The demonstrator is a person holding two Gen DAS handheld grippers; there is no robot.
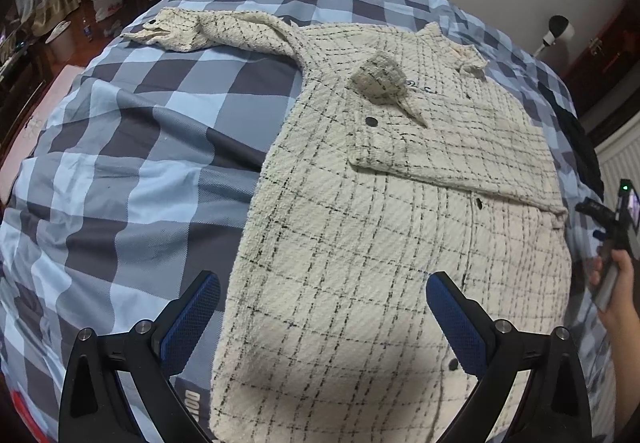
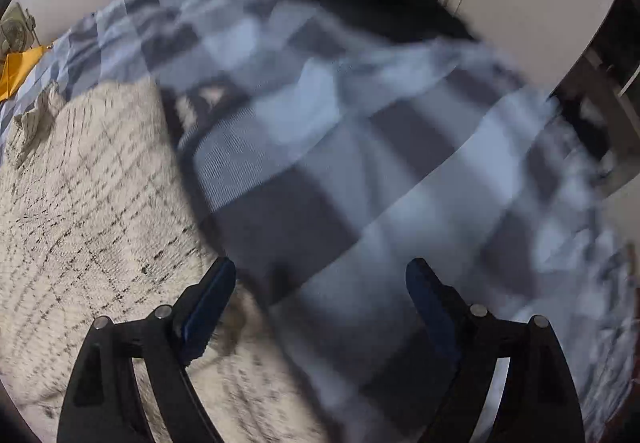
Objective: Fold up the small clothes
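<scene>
A cream tweed jacket lies lengthwise on the bed, its unfolded sleeve at upper left, nearer the spread, empty left gripper than the spread right gripper.

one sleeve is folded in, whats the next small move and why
Probably bring the left gripper to the outstretched sleeve and fold it across the jacket. The other sleeve already lies folded over the chest, while this one still trails out onto the checked bedcover. Both grippers look open and empty; the right gripper is beside the jacket's edge.
</scene>
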